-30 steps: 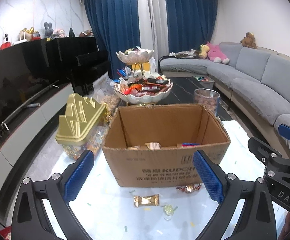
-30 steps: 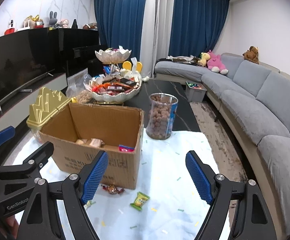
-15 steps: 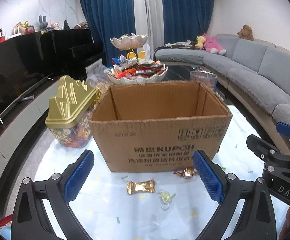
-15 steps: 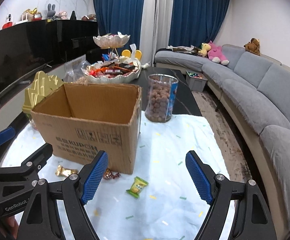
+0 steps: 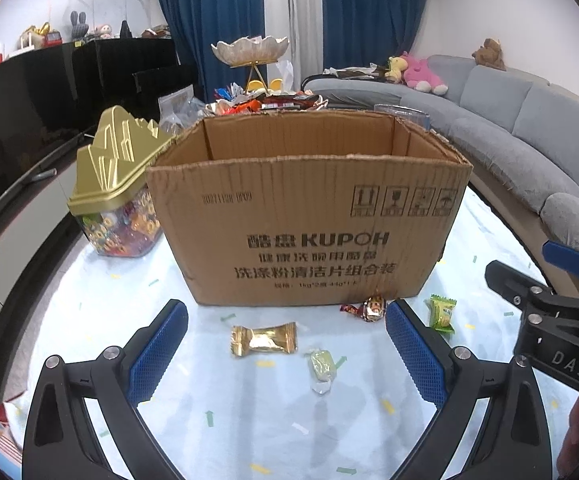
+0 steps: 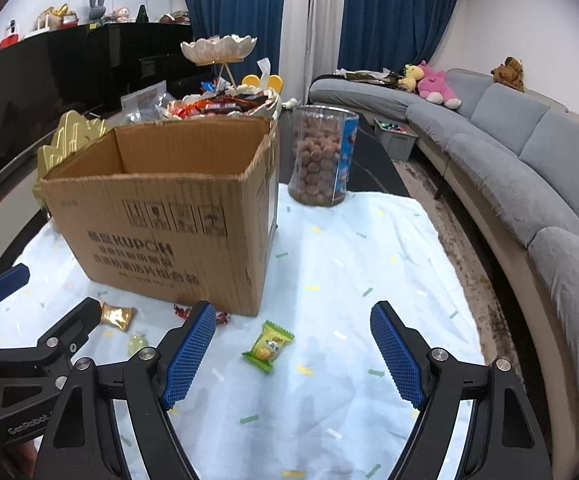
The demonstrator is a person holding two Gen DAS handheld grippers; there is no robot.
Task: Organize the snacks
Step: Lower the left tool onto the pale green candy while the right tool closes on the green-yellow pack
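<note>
Left tongs (image 5: 287,354), jaws wide apart and empty, hover above the worktop (image 5: 217,408), angled downward; between their blue pads (image 5: 157,354) lie a gold-wrapped candy (image 5: 264,339), long axis left to right, and a pale green candy (image 5: 320,366), lengthwise toward the camera. Right tongs (image 6: 293,356), equally wide and holding nothing, tilt downward likewise over a green snack packet (image 6: 268,346) that lies diagonally, touching neither pad. A red-wrapped candy (image 5: 369,309) rests just beside the front foot of the open cardboard box (image 5: 309,220), which stands upright on the pale cloth. Left of the box: a gold-lidded candy jar (image 5: 119,196). Behind its right corner: a clear jar of brown balls (image 6: 323,156). Beyond, a tiered snack dish (image 6: 219,76) and a grey sofa (image 6: 529,152).
</note>
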